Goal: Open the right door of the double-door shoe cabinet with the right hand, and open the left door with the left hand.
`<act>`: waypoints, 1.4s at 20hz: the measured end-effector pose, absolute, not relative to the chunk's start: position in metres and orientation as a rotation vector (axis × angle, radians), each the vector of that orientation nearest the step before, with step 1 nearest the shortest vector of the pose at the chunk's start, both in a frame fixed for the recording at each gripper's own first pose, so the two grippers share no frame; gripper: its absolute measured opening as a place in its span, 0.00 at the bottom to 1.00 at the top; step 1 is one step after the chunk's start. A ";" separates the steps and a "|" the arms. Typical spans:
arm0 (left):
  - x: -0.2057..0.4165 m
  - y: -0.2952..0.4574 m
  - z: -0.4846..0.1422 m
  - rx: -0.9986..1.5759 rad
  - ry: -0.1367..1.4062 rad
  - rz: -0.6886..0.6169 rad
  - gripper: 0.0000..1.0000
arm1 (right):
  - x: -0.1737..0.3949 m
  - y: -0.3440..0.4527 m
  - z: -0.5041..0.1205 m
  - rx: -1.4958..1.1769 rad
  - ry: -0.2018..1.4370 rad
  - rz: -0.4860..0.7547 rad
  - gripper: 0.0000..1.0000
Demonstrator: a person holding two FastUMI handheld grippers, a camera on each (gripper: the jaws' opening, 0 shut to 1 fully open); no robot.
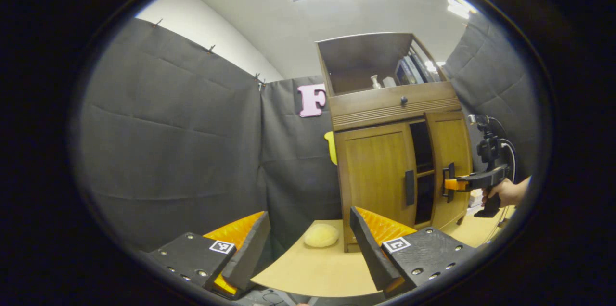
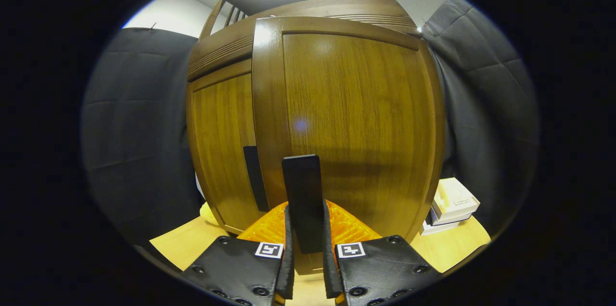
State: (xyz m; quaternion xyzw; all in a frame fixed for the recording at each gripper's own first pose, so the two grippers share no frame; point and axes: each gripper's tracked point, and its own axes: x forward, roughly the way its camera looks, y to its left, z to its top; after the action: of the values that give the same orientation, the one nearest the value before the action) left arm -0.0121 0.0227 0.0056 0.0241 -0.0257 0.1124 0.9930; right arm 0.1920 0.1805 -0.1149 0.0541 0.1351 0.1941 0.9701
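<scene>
The brown wooden double-door shoe cabinet (image 1: 394, 152) stands upright on the pale wooden desk (image 1: 313, 272), set toward the back near the black cloth wall, with an open shelf and a drawer above its two doors. In the right gripper view, the right gripper (image 2: 306, 229) has its fingers clenched on the tall, flat black handle (image 2: 302, 190) of the right door (image 2: 351, 118), one finger pressing each side, a grasp that suits pulling the panel around its hinge. The left gripper view shows that door (image 1: 450, 161) swung partly outward, a dark gap of interior and shelves open between it and the left door (image 1: 378, 171), with the right gripper (image 1: 455, 184) at the handle and the person's hand (image 1: 505, 193) behind it. The handle's long axis runs vertically, parallel to the door's inner edge, and the door's face now points out and away from the cabinet front. The left door looks closed, flush with the frame, its own black vertical handle (image 1: 409, 187) untouched at the inner edge. The left gripper (image 1: 308, 248) hangs well back from the cabinet over the near desk, fingers released and spread wide with nothing between them, probably waiting its turn. A pale yellow rounded sponge-like lump (image 1: 321, 235) lies on the desk near the cabinet's foot.
</scene>
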 end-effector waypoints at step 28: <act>-0.028 0.010 0.031 0.002 -0.054 -0.043 0.96 | 0.119 0.024 -0.107 0.073 0.291 0.266 0.22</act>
State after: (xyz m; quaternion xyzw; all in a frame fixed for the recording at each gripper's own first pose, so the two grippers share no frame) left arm -0.0280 0.0097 0.0308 0.0008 -0.0268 -0.0213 0.9994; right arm 0.1194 0.0241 -0.1069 0.0361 0.1445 0.1320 0.9800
